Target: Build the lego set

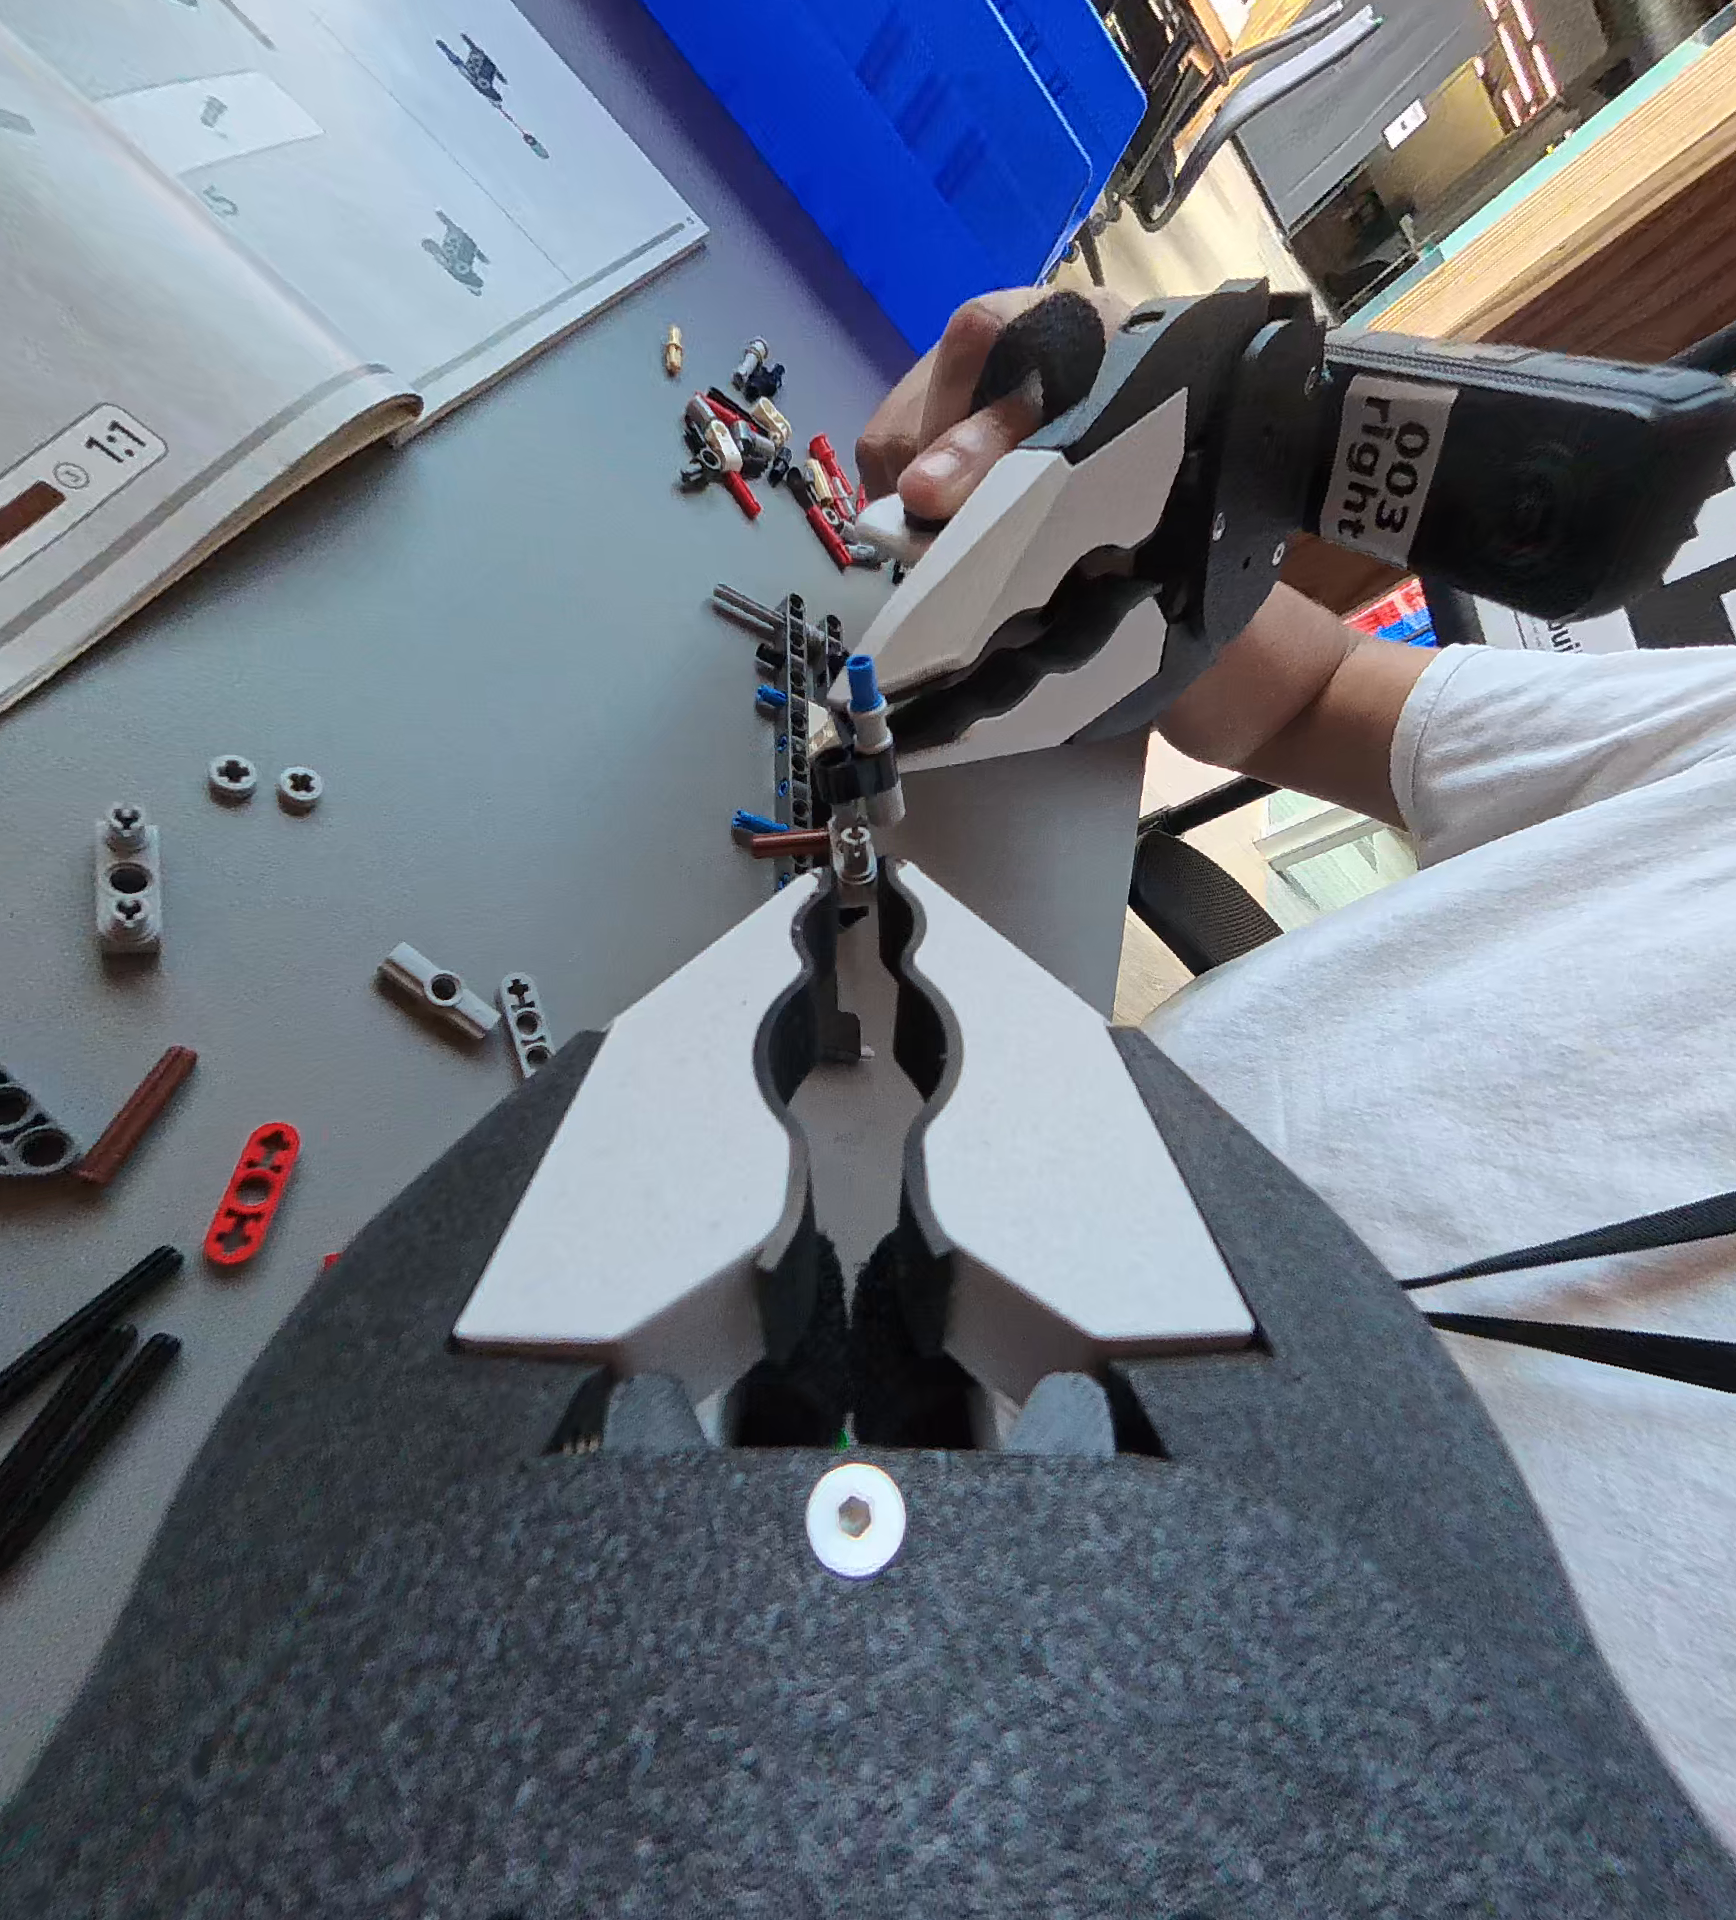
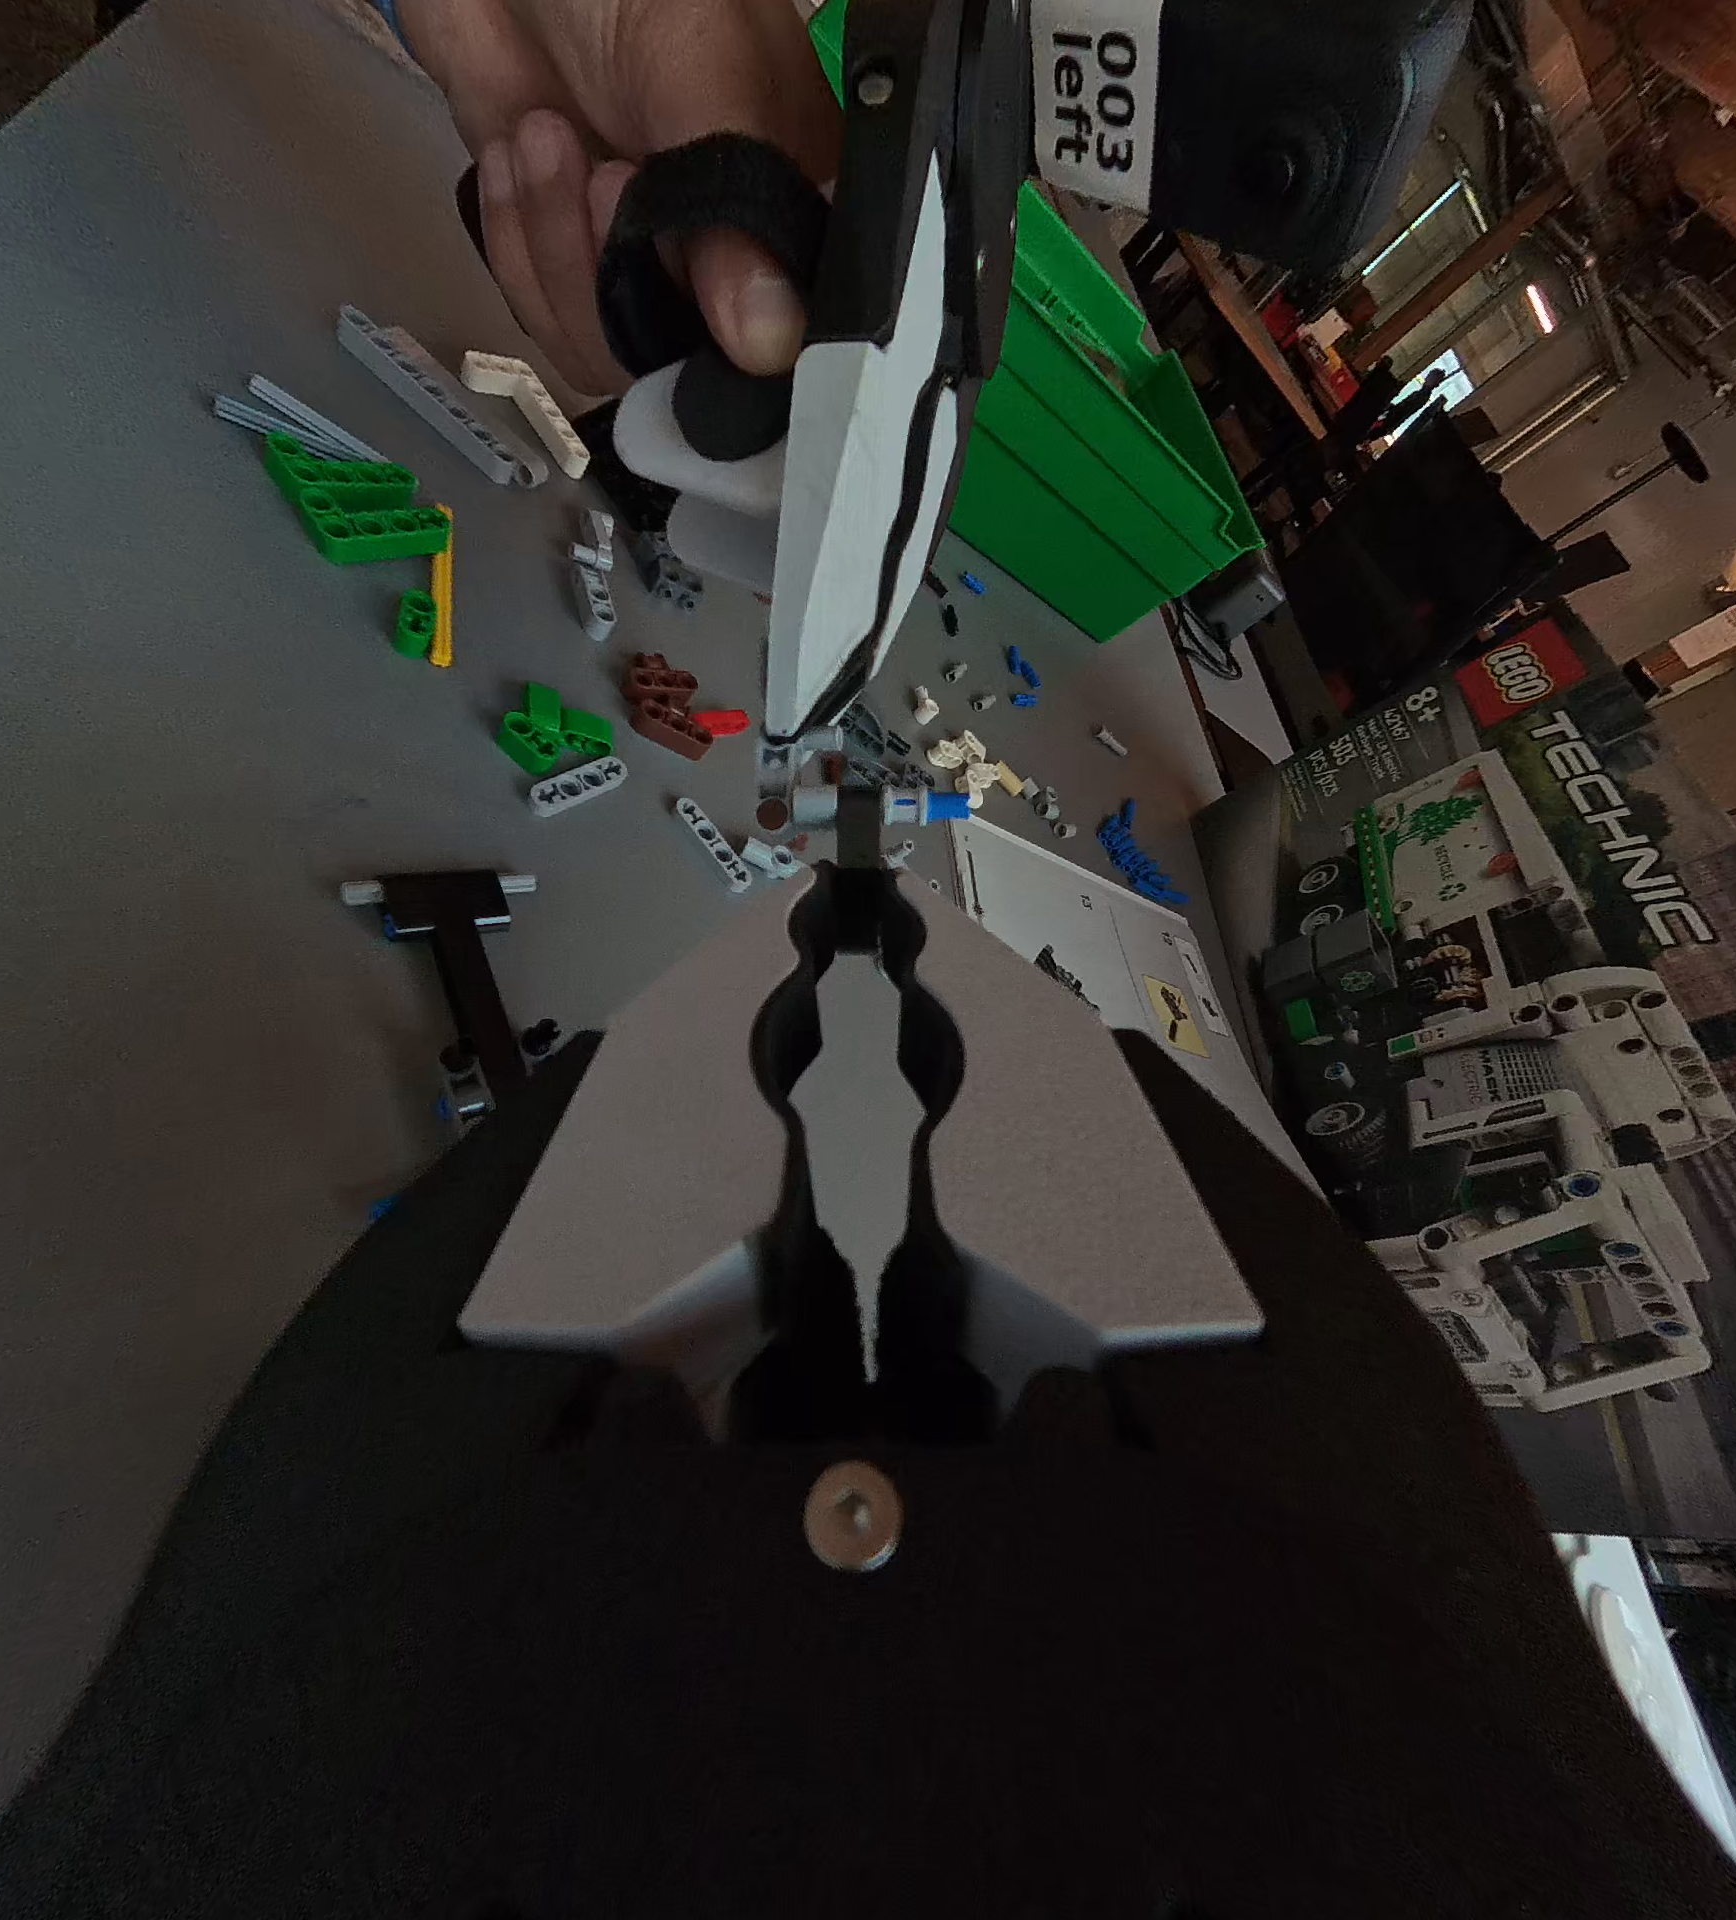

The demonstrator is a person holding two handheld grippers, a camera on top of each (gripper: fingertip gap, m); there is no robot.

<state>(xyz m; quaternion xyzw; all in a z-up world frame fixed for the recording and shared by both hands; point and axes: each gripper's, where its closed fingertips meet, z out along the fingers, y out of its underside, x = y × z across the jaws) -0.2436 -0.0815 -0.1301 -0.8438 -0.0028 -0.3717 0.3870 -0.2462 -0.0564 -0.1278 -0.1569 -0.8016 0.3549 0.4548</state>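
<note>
Where the grey table (image 1: 490,644) ends, wooden shelving (image 1: 1612,218) rises.

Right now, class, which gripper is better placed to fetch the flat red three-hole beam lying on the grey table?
Probably left. The flat red three-hole beam lies near the left gripper, though its jaws hold a small grey pin.

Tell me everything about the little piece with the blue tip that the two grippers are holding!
The small grey plastic pin with a blue tip is a short rod passing through a black connector piece. The right gripper pinches the black connector, and the left gripper nips a grey stub at the other end. It is held in the air above the grey table, blue end free.
</note>
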